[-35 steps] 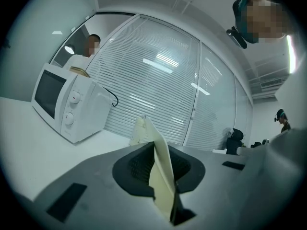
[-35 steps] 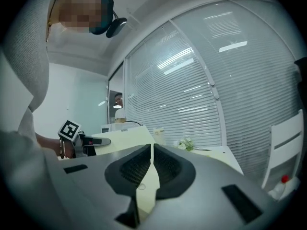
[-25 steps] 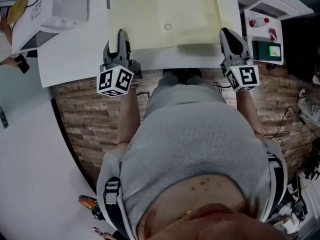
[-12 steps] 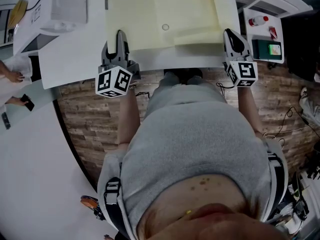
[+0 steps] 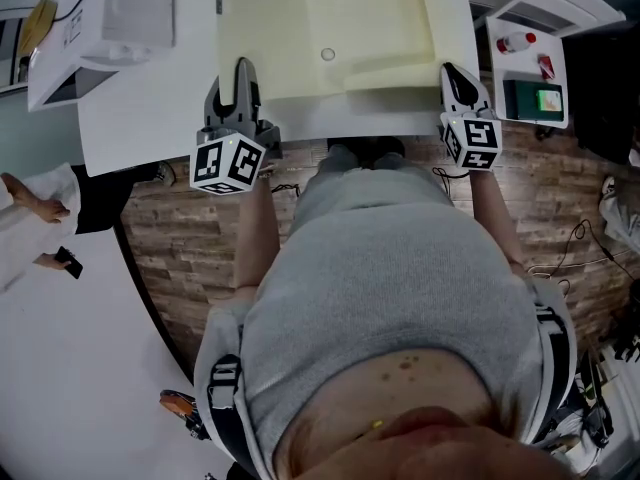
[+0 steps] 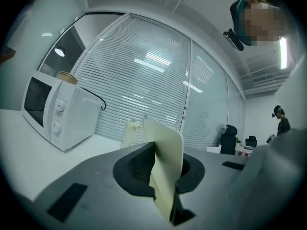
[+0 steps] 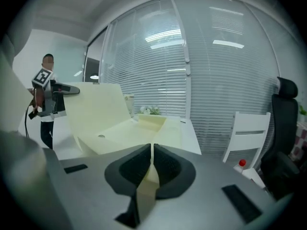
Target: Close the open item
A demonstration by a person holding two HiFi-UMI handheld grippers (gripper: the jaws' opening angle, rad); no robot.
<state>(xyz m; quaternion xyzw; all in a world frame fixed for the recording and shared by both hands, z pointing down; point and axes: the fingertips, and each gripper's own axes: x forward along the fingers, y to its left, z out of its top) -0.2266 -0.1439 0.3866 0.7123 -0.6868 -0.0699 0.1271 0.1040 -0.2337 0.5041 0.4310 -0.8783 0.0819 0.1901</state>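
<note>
A large pale yellow folder (image 5: 330, 28) lies open on the white table (image 5: 150, 118), its right part raised as a flap (image 7: 96, 114). My left gripper (image 5: 240, 68) is at the folder's near left corner, shut on a pale yellow sheet edge (image 6: 165, 162) that stands upright between its jaws. My right gripper (image 5: 455, 73) is at the near right corner, shut on the folder's thin edge (image 7: 146, 181). In the right gripper view the left gripper (image 7: 67, 89) shows beyond the raised flap.
A white microwave (image 5: 110, 18) stands at the table's far left. A white tray (image 5: 530, 68) with a red-capped bottle and a small device sits to the right. A person (image 5: 30, 203) stands at the left. Chairs (image 7: 249, 128) are beyond the right side.
My right gripper has sunk and shifted slightly left with the folder's edge, and the right flap has folded inward. The left gripper has stayed put. The bystander at the left has moved.
</note>
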